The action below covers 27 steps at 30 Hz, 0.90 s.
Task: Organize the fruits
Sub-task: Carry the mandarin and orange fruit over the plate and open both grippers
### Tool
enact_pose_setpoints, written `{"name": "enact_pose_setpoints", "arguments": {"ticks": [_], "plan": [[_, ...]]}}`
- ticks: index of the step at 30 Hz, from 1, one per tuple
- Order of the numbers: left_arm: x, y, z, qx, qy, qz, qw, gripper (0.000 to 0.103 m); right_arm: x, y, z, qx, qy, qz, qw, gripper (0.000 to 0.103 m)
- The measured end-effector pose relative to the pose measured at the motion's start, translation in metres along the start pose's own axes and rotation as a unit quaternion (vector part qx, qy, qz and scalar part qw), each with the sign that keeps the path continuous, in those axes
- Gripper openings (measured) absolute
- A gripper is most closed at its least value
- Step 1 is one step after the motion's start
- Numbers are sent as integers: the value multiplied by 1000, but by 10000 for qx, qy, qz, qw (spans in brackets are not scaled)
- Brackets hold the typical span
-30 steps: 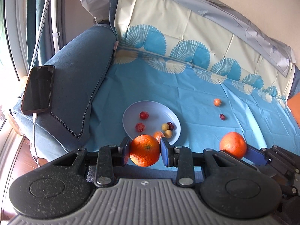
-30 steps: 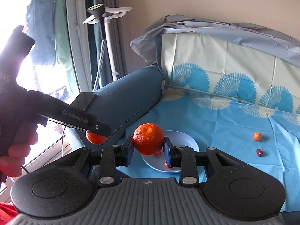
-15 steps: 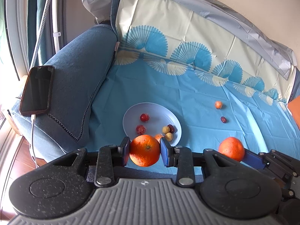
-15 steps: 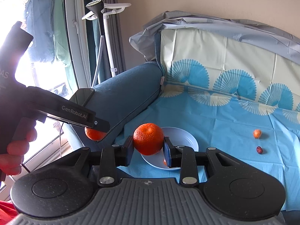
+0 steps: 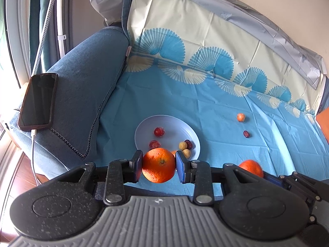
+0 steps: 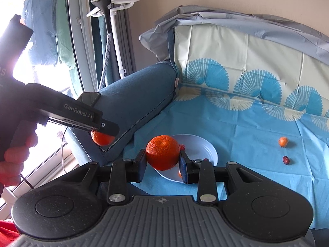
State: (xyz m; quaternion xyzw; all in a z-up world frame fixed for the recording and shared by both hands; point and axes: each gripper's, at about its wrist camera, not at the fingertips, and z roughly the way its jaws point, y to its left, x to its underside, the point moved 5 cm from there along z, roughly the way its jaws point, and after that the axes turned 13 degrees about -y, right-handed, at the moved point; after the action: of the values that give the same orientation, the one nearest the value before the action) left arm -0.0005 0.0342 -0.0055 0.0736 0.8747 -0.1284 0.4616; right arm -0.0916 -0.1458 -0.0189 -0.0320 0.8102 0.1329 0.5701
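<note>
Round orange citrus fruit number one [image 5: 158, 165] is pinched tight between the left gripper's [image 5: 158, 167] blue pads, hanging just over the near rim of the pale blue round plate [image 5: 174, 124]. The right gripper [image 6: 162, 162] is clamped on a second bumpy orange [image 6: 162, 152], also up in the air near that plate. A few small red and yellow fruits are on the plate, plus a small orange fruit [image 5: 240, 117] and a dark red one [image 5: 246, 133] out on the blue patterned cloth [image 5: 216, 111]. Black phone [image 5: 38, 101] sits on the denim armrest.
</note>
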Motion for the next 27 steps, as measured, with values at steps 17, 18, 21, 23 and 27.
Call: {"name": "enact_pose_setpoints", "arguments": {"ticks": [17, 18, 21, 23, 27], "plan": [[-4, 3, 81, -97, 362, 29, 9993, 38, 29, -25, 67, 201, 538, 103, 9983, 34], [-4, 3, 89, -76, 404, 39, 9991, 38, 31, -28, 74, 235, 584, 125, 9979, 34], [-5, 1, 117, -54, 549, 56, 9985, 38, 39, -37, 96, 295, 705, 198, 9969, 34], [-6, -1, 136, -58, 590, 87, 9982, 38, 42, -43, 111, 297, 758, 215, 9964, 34], [-7, -5, 174, -54, 677, 163, 9976, 38, 47, -53, 142, 305, 879, 243, 9954, 34]]}}
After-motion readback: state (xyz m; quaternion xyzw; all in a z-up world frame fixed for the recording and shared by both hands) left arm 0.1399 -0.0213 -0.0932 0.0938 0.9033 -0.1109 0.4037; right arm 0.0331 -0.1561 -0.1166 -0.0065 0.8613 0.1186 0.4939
